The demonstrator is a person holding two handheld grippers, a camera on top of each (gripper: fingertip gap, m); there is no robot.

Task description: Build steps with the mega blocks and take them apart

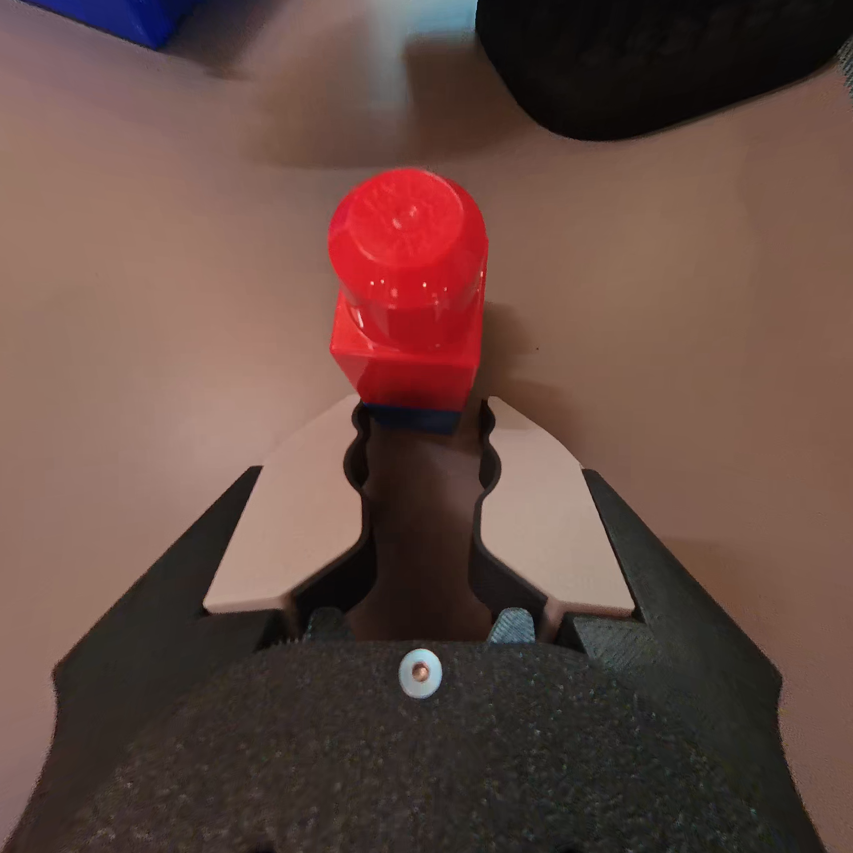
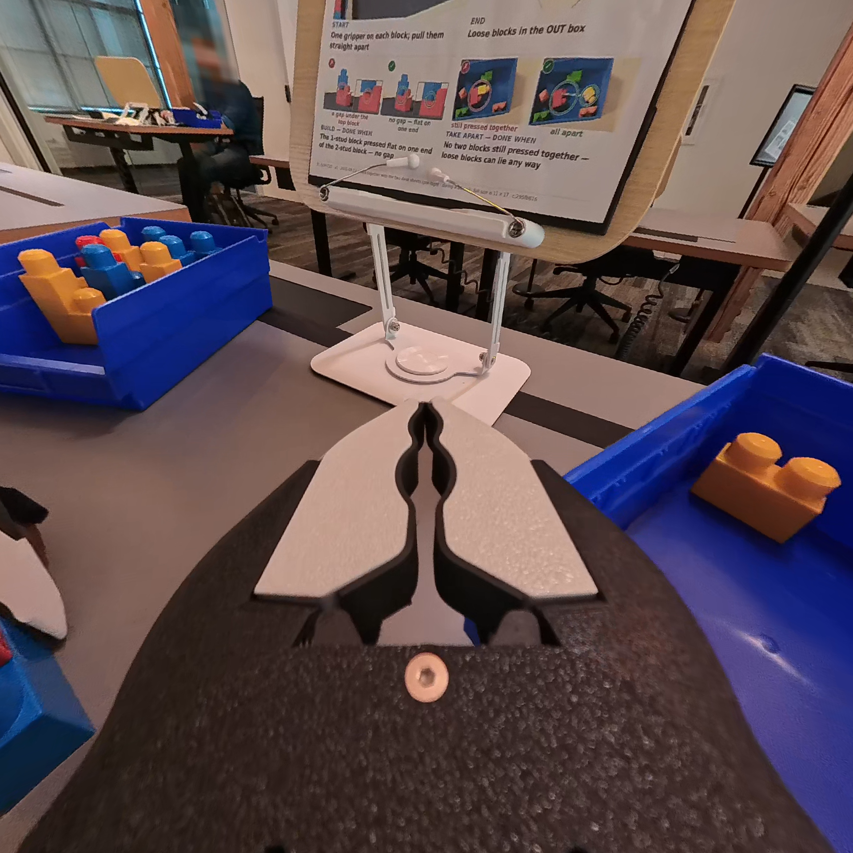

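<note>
In the left wrist view, a red one-stud block [image 1: 406, 286] sits pressed on a dark blue block [image 1: 415, 421], of which only a thin edge shows. My left gripper [image 1: 420, 411] holds this stack at its fingertips, jaws closed on the blue block, above the blurred tan table. The stud faces the camera. My right gripper [image 2: 423, 408] is shut and empty, fingertips touching, above the grey table. An orange two-stud block [image 2: 766, 484] lies in the blue bin [image 2: 646, 466] to its right. The left gripper's finger [image 2: 27, 591] shows at the left edge of the right wrist view.
A blue bin [image 2: 152, 332] at the far left holds several orange, blue and red blocks. A white stand [image 2: 420, 364] with an instruction board stands straight ahead. A blue corner [image 1: 115, 18] and a black mesh object [image 1: 646, 69] show past the left gripper. Left tips to right tips: about 25 centimetres. To reach the black mesh object [image 1: 646, 69] in a straight line is about 15 centimetres for my left fingers, about 30 centimetres for my right.
</note>
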